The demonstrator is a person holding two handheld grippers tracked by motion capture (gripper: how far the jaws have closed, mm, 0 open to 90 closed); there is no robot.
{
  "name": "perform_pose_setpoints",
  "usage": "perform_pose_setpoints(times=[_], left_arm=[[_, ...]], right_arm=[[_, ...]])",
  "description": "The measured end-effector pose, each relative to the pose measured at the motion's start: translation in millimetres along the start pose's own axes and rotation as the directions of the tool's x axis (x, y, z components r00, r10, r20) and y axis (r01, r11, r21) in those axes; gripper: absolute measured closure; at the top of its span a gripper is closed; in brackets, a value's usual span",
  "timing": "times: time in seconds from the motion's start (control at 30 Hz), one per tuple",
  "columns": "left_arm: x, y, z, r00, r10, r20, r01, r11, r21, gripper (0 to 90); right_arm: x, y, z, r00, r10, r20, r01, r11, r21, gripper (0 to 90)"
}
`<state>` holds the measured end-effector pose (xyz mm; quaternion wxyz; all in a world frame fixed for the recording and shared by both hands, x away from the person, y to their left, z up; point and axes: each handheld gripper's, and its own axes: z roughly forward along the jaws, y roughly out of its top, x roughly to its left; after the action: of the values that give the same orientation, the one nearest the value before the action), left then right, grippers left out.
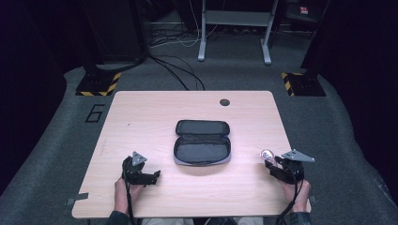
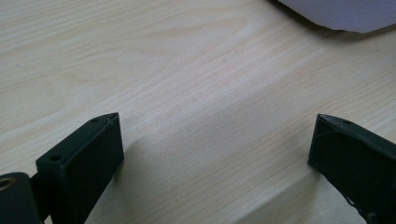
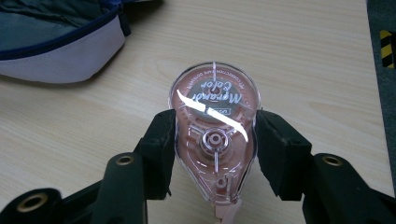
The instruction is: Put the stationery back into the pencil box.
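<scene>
Correction-tape dispenser point(image 3: 214, 135) is clamped by its flat sides in the right hand-held gripper point(image 1: 278, 165), off to the right of the open pouch point(image 1: 202, 142), long axis along the jaws, while the left hand-held gripper point(image 1: 151, 175) gapes empty over the tabletop point(image 1: 141, 112).

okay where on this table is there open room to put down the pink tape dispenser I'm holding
Bare wood lies right of the open pouch, between it and the right gripper holding the correction tape dispenser. The left side of the table beyond the left gripper is also free, as is the far strip around the dark hole. The centre is taken.
</scene>
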<state>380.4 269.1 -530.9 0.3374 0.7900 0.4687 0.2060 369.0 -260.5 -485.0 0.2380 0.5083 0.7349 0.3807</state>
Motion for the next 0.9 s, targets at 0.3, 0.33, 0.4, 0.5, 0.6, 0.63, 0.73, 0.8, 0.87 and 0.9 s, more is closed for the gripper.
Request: perform_pose_setpoints(times=[0.3,0.33,0.4,0.5,0.6,0.63,0.73,0.8,0.87,0.9], left_arm=[[0.0,0.0,-0.1,1.0000,-0.001,-0.002,0.001,1.0000,0.000,3.2],[0.0,0.0,-0.1,1.0000,-0.002,-0.003,0.002,1.0000,0.000,3.2],[0.0,-0.1,-0.1,1.0000,-0.002,-0.004,0.002,1.0000,0.000,3.2],[0.0,0.0,-0.1,1.0000,-0.002,-0.004,0.002,1.0000,0.000,3.2],[0.0,-0.1,-0.2,1.0000,-0.002,-0.004,0.002,1.0000,0.000,3.4],[0.1,-0.1,-0.2,1.0000,-0.002,-0.004,0.002,1.0000,0.000,3.4],[0.0,-0.1,-0.2,1.0000,-0.004,-0.005,0.004,1.0000,-0.001,3.4],[-0.1,-0.1,-0.1,1.0000,-0.004,-0.005,0.004,1.0000,-0.001,3.5],[0.0,-0.1,-0.2,1.0000,-0.004,-0.005,0.004,1.0000,-0.001,3.5],[-0.1,-0.1,-0.1,1.0000,-0.005,-0.005,0.005,1.0000,-0.001,3.5]], right_arm=[[10.0,14.1,-1.9,0.9992,-0.037,-0.018,0.036,0.999,-0.017,49.7],[11.6,15.3,-1.9,0.9992,-0.036,-0.019,0.036,0.999,-0.021,49.7],[14.0,17.6,-1.5,0.9989,-0.042,-0.023,0.041,0.999,-0.021,49.7],[18.1,21.3,-0.3,0.9980,-0.055,-0.031,0.055,0.998,-0.026,49.7],[22.5,25.4,0.0,0.9973,-0.063,-0.038,0.062,0.998,-0.026,49.7],[23.2,26.9,0.0,0.9965,-0.072,-0.041,0.071,0.997,-0.027,49.7],[28.9,32.0,-0.2,0.9952,-0.079,-0.057,0.076,0.996,-0.042,49.7],[30.1,33.3,0.5,0.9951,-0.081,-0.057,0.078,0.995,-0.055,49.7],[32.6,36.1,0.3,0.9945,-0.084,-0.063,0.081,0.996,-0.046,49.7],[33.3,37.4,0.9,0.9937,-0.090,-0.068,0.086,0.995,-0.053,49.7]])
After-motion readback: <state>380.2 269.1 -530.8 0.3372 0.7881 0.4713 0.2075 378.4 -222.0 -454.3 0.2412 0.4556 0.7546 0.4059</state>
